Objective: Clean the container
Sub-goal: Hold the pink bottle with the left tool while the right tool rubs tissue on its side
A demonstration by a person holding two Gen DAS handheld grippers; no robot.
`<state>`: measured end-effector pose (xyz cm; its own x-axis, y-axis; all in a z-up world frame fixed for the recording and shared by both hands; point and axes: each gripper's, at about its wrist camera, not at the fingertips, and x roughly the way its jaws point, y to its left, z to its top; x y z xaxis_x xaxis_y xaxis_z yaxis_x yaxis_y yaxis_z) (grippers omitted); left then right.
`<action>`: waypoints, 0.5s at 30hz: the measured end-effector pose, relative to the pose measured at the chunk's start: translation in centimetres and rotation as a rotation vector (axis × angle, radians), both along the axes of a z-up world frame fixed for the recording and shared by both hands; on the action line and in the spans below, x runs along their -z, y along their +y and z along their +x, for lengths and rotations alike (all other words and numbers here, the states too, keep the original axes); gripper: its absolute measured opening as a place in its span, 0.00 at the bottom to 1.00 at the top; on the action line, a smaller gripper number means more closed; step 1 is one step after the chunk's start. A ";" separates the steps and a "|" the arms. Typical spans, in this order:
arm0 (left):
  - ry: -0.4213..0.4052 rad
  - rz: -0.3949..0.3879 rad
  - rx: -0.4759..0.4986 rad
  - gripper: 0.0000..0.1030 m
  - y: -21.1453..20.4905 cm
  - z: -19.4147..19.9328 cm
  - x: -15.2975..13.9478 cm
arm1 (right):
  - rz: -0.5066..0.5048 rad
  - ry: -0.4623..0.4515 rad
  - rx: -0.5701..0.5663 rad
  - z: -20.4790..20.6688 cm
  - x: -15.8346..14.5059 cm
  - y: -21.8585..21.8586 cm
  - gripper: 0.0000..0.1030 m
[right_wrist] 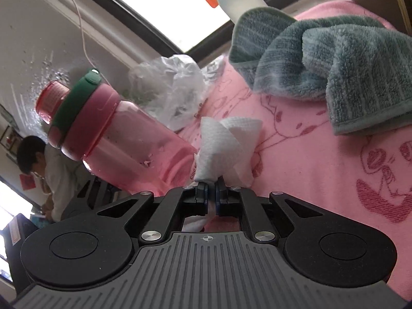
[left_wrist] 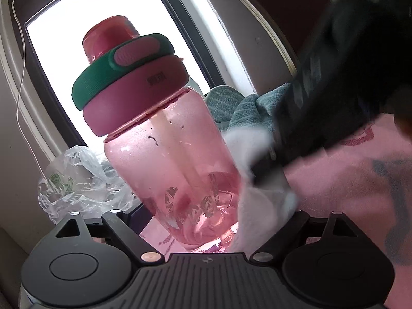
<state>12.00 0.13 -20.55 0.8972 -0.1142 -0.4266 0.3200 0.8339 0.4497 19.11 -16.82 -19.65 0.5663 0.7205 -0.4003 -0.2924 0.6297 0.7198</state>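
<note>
Pink translucent plastic, the bottle (left_wrist: 170, 154) looks light, rigid and slick; it tilts above the pink cloth (right_wrist: 322, 167), its base between the left gripper (left_wrist: 206, 221) jaws, best held low on the body. The right gripper (right_wrist: 211, 195) is pinched on a soft paper towel (right_wrist: 221, 144) beside the bottle's base.

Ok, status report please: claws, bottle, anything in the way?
Left claw holds bottle. Right claw shut on tissue, at bottle's base. Nothing blocking.

Pink blanket (right_wrist: 322, 170): teal towel (right_wrist: 334, 59), plastic bag (right_wrist: 170, 82).
</note>
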 end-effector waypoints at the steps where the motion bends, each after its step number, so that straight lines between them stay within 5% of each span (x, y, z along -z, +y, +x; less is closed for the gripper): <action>1: 0.000 0.000 0.000 0.84 0.0 0.0 0.0 | 0.044 -0.062 0.010 -0.5 -0.7 -0.4 0.10; 4: -0.002 0.001 0.002 0.84 0.0 0.0 0.0 | 0.191 -0.177 0.028 -1.7 -2.2 -1.7 0.08; 9: 0.001 0.006 0.000 0.84 -0.2 -0.2 0.0 | -0.048 0.040 0.005 0.6 0.8 1.1 0.10; 15: 0.072 0.014 -0.093 0.86 -0.1 -1.3 -0.6 | -0.050 -0.003 0.062 1.0 0.5 1.2 0.09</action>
